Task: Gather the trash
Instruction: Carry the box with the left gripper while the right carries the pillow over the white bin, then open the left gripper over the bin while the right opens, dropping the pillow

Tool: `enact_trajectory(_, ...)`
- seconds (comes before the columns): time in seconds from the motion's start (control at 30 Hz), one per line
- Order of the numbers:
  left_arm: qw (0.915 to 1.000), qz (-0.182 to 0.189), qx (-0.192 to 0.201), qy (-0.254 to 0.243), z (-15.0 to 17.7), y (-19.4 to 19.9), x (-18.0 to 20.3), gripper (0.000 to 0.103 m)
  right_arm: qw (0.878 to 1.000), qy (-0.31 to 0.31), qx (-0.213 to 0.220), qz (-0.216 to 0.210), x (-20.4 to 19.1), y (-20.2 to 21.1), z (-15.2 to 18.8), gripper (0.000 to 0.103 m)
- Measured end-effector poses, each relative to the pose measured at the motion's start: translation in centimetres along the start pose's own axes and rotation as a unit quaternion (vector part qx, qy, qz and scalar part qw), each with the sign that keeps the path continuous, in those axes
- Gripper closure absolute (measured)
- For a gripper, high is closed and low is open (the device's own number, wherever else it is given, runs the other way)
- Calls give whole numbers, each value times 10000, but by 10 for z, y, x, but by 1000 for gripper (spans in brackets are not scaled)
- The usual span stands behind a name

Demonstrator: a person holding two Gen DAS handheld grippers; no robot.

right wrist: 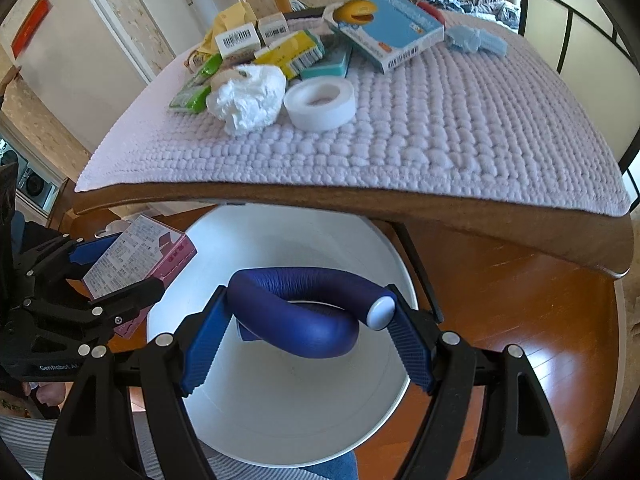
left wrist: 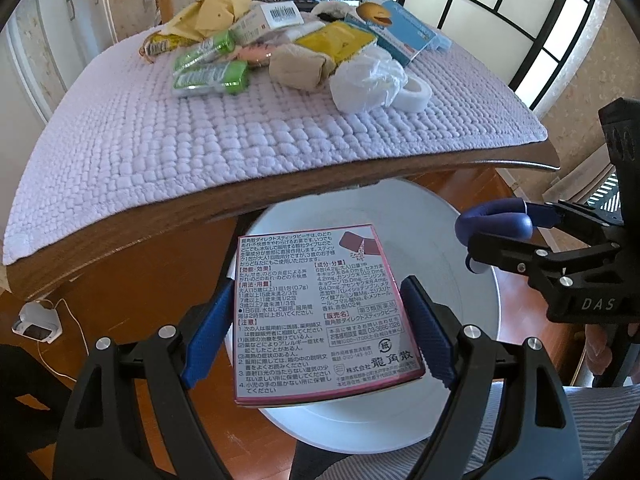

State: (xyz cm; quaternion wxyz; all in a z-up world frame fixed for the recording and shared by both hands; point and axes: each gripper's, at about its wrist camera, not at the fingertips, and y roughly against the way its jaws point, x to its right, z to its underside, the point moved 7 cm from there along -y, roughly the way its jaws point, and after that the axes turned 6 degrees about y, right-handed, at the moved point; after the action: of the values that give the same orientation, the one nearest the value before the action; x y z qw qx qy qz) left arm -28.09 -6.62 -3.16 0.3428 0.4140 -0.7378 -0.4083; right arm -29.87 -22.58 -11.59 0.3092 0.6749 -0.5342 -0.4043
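Observation:
My left gripper [left wrist: 316,320] is shut on a pink-edged medicine box [left wrist: 320,312] printed with Japanese text, held over the open white bin [left wrist: 472,288] below the table edge. The box also shows in the right wrist view [right wrist: 136,260]. My right gripper [right wrist: 308,336] is shut on a curved dark blue handle-shaped thing [right wrist: 296,308] with a white end cap, held over the same white bin [right wrist: 280,420]. The right gripper shows at the right of the left wrist view [left wrist: 496,236]. More trash lies piled on the table: green packets [left wrist: 208,72], a crumpled white bag [right wrist: 248,96], a tape roll [right wrist: 320,104].
A pale knobbly mat [left wrist: 160,140] covers the wooden table [right wrist: 480,216]. At its far side lie barcode boxes [right wrist: 236,42], a yellow box [left wrist: 336,42], a blue box [right wrist: 392,28] and a yellow envelope [left wrist: 216,8]. Wood floor [right wrist: 520,300] surrounds the bin. A charger [left wrist: 36,320] lies on the floor.

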Motion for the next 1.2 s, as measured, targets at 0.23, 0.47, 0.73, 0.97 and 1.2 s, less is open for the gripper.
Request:
enact_trajectory(0.23, 10000, -30, -80, -1, 0, -10, -2, 19, 10000, -14, -58, 1, -2, -10, -1, 28)
enact_trajectory(0.47, 9999, -92, -119, -85, 2, -21, -1, 19, 9998, 102, -124, 104, -2, -19, 0, 28)
enact_trajectory(0.73, 9996, -177, -194, -116, 10, -36, 0, 19, 9997, 39, -147, 179, 0, -31, 3, 28)
enact_trajectory(0.97, 9994, -206, -254, -102, 16, -49, 5, 19, 9997, 28, -172, 164, -1, -39, 4, 28)
enact_trajectory(1.2, 9991, -267, -311, -98, 28, -61, 2, 19, 9996, -1, -197, 179, 1, -44, 4, 28)
